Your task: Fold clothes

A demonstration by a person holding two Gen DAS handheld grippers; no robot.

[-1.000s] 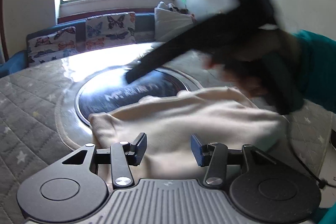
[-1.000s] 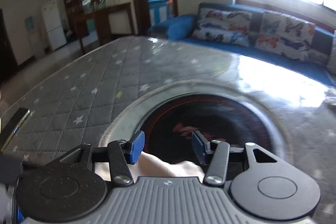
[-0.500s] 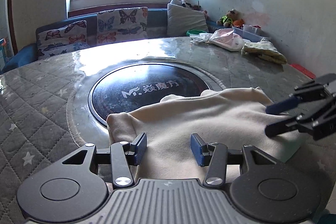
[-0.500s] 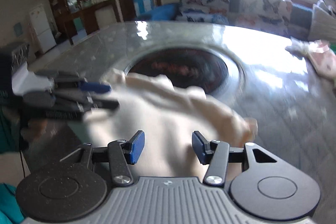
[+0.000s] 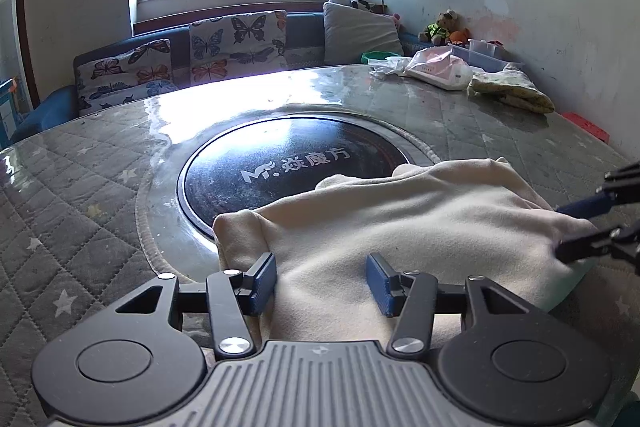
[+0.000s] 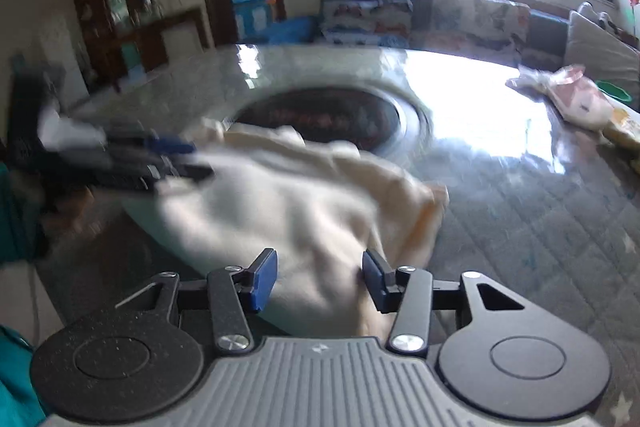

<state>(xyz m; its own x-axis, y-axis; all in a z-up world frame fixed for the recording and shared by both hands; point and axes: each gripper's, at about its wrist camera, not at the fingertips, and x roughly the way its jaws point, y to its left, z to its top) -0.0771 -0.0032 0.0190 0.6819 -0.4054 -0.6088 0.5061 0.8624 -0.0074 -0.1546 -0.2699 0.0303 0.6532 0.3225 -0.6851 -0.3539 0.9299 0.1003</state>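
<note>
A cream garment (image 5: 400,219) lies crumpled on the quilted table (image 5: 80,227), its far edge over a black round disc (image 5: 248,163). My left gripper (image 5: 322,283) hovers over the garment's near left part; its jaws are opening, with cloth below and between them but no pad pressing on it. My right gripper (image 6: 319,281) is over the garment (image 6: 288,203) from the other side, jaws closing, the pads clear of the cloth. Each gripper shows in the other's view: the right gripper (image 5: 564,231) at the garment's right edge, the left gripper (image 6: 200,161) blurred at its left end.
A pink-and-white bag (image 5: 438,71) and a folded yellow-patterned cloth (image 5: 512,91) sit at the table's far right. Behind the table runs a sofa with butterfly cushions (image 5: 236,43). A teal sleeve (image 6: 16,211) shows at the left edge of the right wrist view.
My right gripper swung from above the black disc round to the garment's right side and came in at its edge. The left gripper shifted slightly, then held still over the cloth.
</note>
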